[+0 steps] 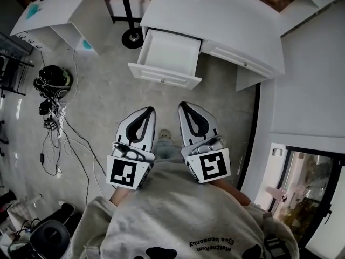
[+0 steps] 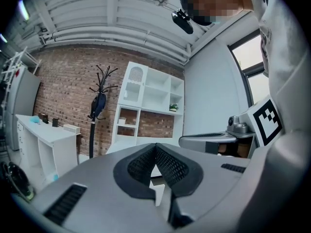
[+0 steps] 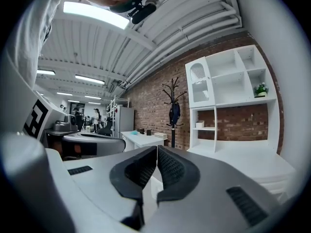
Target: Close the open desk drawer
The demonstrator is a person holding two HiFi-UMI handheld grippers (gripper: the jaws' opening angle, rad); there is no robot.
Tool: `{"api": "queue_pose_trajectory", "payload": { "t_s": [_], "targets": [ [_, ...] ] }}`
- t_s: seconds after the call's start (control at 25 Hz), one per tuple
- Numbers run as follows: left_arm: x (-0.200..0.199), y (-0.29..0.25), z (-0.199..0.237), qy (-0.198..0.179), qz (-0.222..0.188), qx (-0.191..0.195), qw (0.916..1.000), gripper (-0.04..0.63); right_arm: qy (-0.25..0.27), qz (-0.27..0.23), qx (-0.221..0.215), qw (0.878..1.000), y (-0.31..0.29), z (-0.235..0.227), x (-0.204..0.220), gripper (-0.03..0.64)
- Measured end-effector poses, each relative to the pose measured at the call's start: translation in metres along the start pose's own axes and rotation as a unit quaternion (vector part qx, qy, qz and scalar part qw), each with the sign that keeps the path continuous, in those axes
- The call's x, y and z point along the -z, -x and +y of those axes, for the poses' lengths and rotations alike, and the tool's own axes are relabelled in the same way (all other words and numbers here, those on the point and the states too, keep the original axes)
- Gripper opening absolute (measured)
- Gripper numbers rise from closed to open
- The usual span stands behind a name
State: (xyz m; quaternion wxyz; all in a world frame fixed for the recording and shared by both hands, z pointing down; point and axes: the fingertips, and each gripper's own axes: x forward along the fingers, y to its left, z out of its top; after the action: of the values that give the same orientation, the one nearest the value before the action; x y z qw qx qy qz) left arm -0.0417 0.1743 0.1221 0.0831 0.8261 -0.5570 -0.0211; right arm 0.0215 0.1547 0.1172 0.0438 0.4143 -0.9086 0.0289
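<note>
The white desk (image 1: 232, 20) stands at the top of the head view, and its drawer (image 1: 168, 52) is pulled out toward me, empty, with its front panel (image 1: 164, 77) nearest. My left gripper (image 1: 149, 112) and right gripper (image 1: 185, 108) are held side by side over the floor, short of the drawer front and not touching it. Both point level toward the desk. In the left gripper view the left gripper (image 2: 155, 147) has its jaws closed together on nothing. The right gripper (image 3: 156, 149) is likewise shut and empty in its own view.
A second white desk (image 1: 54, 9) stands at the far left, with a coat stand base (image 1: 132, 36) between the desks. A dark helmet and cables (image 1: 51, 82) lie on the floor at left. A white shelf unit (image 3: 228, 86) rises behind the desk. A wall (image 1: 307, 80) runs along the right.
</note>
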Motion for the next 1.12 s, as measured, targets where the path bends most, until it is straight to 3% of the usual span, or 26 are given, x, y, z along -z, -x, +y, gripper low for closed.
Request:
{"api": "queue_pose_trajectory", "payload": {
  "t_s": [0.24,0.56,0.76,0.92,1.12],
  "targets": [
    [0.003,-0.034,-0.003,-0.006,0.006,0.004,1.0000,0.018,-0.015,-0.004,0.002,1.000,-0.015,-0.031,0.005,0.031],
    [0.018,-0.066,0.012,-0.011,0.036,0.022,0.9990,0.018,-0.001,0.040,0.005,0.999,-0.033,-0.057,0.030,0.031],
    [0.019,-0.092,0.038,0.005,0.039,0.031,0.9987,0.018,0.004,0.045,0.027,0.999,-0.063,-0.070,0.029,0.031],
    [0.017,-0.119,0.058,-0.001,0.046,0.055,0.9974,0.018,-0.009,0.019,0.053,0.998,-0.096,-0.083,0.016,0.031],
    [0.015,-0.149,0.086,0.001,0.052,0.078,0.9956,0.018,0.010,0.045,0.065,0.997,-0.131,-0.094,0.020,0.031]
  ]
}}
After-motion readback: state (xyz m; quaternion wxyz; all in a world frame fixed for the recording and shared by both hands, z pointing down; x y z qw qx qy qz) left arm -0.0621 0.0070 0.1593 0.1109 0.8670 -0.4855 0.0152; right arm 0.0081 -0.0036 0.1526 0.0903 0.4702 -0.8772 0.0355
